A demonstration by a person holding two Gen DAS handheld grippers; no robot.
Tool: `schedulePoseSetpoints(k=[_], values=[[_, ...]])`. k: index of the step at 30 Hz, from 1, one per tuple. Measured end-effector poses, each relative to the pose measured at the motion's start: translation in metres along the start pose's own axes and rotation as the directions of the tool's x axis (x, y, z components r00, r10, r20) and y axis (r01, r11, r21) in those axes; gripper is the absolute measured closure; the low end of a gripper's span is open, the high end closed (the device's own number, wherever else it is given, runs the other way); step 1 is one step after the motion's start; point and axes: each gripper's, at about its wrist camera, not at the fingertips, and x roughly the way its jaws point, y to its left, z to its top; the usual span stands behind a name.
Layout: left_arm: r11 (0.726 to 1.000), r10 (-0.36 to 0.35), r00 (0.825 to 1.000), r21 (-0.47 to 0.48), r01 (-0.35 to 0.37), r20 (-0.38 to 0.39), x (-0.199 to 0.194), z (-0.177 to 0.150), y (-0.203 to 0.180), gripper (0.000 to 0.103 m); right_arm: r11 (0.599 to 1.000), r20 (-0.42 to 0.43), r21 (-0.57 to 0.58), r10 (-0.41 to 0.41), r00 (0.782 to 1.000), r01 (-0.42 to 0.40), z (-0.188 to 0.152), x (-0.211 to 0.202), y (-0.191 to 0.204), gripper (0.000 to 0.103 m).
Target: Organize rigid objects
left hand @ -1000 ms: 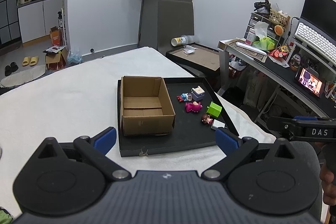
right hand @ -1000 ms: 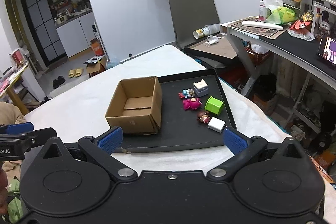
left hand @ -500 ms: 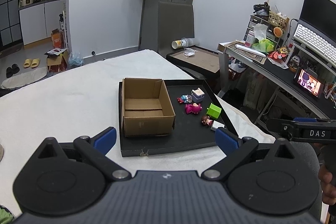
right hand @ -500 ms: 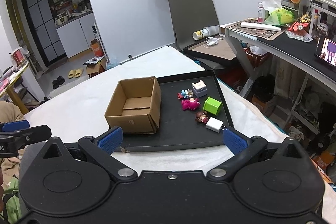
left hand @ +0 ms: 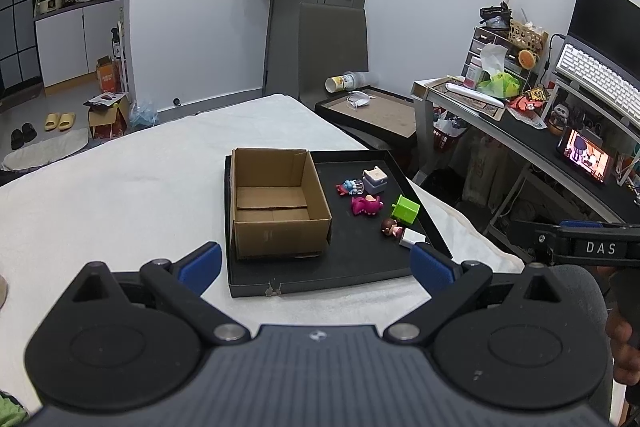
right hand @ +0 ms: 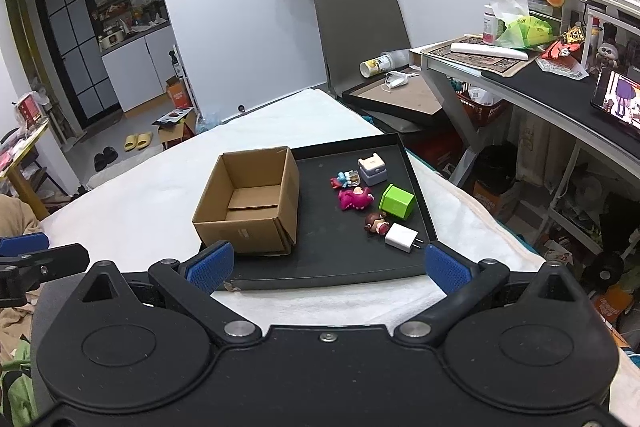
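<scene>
A black tray [left hand: 320,279] lies on a white-covered bed [left hand: 120,195], at its right side. An open, empty cardboard box [left hand: 276,203] stands on the tray's left half. On the right half lie the small things, all outside the box: a grey-and-white cube toy [right hand: 373,169] toward the far edge, a small red-and-blue figure [right hand: 343,180] just left of it, a magenta figure [right hand: 355,199] nearer, a green cube [right hand: 396,201] by the right rim, a brown-haired figure [right hand: 376,221] and a white charger [right hand: 401,237] toward the near right corner. The left gripper [left hand: 316,265] and right gripper [right hand: 327,267] both hover short of the tray's near edge, jaws spread wide, holding nothing.
</scene>
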Motion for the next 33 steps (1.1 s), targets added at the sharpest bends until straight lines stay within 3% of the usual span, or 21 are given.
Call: schedulePoseSetpoints(k=[20,33], values=[[1.000,-0.001,1.000,0.005,0.001,-0.012,0.007,0.001,-0.004,0.003,1.000,-0.006,0.004,0.010,1.000,-0.010,0.000,0.001,0.000,0.000],[1.000,-0.008,0.999,-0.011,0.008,-0.038,0.032,-0.004,0.006,0.003,1.000,-0.002,0.028,0.007,1.000,-0.007,-0.002,0.016,-0.008,0.000]])
